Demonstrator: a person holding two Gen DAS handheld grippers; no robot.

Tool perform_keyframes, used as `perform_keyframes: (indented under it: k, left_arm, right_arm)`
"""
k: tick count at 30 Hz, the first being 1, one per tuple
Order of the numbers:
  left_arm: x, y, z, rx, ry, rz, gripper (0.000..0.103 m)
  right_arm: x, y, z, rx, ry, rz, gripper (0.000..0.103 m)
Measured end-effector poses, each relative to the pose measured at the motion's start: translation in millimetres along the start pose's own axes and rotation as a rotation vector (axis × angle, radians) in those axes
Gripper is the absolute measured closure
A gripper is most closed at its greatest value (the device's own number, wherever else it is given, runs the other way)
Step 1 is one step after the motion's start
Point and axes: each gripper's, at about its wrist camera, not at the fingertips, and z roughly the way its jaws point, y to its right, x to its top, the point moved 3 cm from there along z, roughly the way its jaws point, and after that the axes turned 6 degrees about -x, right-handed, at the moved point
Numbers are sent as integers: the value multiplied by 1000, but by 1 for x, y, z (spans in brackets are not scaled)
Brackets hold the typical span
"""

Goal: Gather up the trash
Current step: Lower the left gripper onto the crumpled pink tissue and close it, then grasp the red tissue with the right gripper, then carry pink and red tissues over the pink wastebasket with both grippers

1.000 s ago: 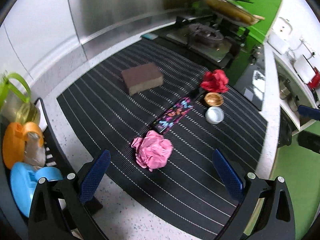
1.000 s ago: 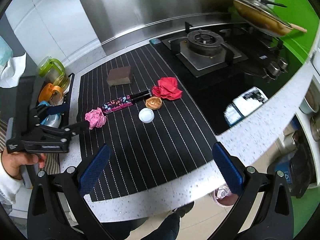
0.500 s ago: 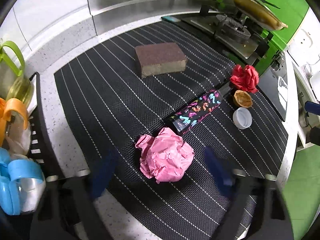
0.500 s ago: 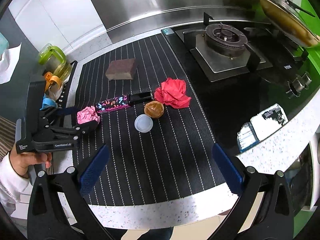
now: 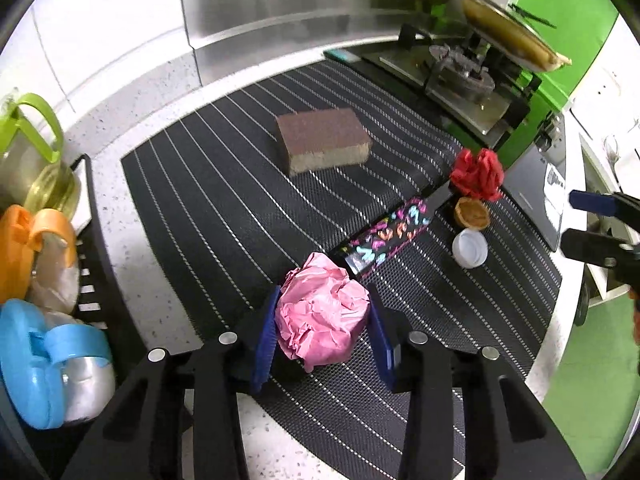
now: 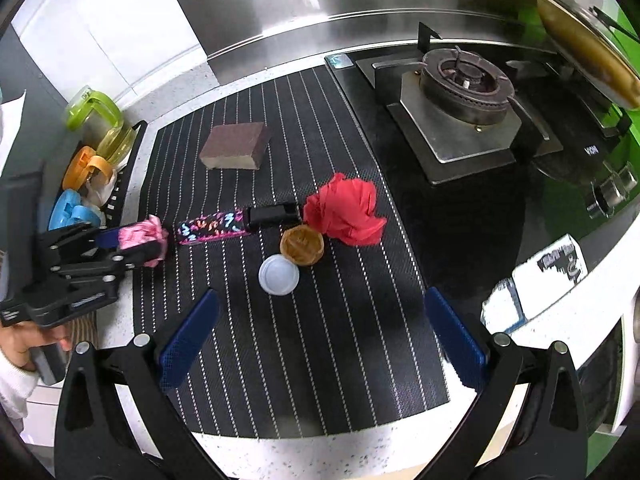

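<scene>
A crumpled pink paper ball (image 5: 322, 312) sits between the blue pads of my left claw (image 5: 323, 334), whose jaws are closing on it, pads at its two sides, on the black striped mat (image 5: 200, 216) covering the surface. Just beyond the ball lies a dark wrapper with bright squiggles (image 5: 386, 238); farther ahead and to the right are a white cap (image 5: 470, 248), a brown cap (image 5: 473, 213) and a red paper wad (image 5: 478, 174). A brown sponge block (image 5: 324, 140) rests well ahead of the claw. My right claw (image 6: 320, 338) hangs wide open and empty above the mat's near edge, with the white cap just ahead of it. To its left, my hand (image 6: 36, 340) grips the left claw's handle. A gas stove (image 6: 464, 92) stands to the far right.
</scene>
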Motion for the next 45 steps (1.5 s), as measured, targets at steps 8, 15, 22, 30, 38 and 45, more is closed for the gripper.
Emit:
perform_keyframes:
  k: [8, 15, 22, 30, 38, 45]
  left_arm:
    - [17, 1, -18, 0, 54, -27, 62]
    - [22, -2, -17, 9, 60, -56, 62]
    - [24, -7, -10, 14, 51, -75, 62]
    - [27, -8, -5, 9, 44, -79, 62]
    - [32, -5, -7, -1, 52, -65, 62]
    - [43, 13, -25, -39, 79, 4, 62]
  right_arm:
    - [24, 8, 22, -17, -17, -24, 3]
    - [40, 21, 44, -3, -29, -7, 3]
    - [47, 25, 63, 26, -45, -9, 4]
    - [48, 23, 76, 46, -79, -23, 49]
    - [50, 21, 70, 42, -47, -40, 70]
    - [45, 20, 25, 40, 18, -16, 71]
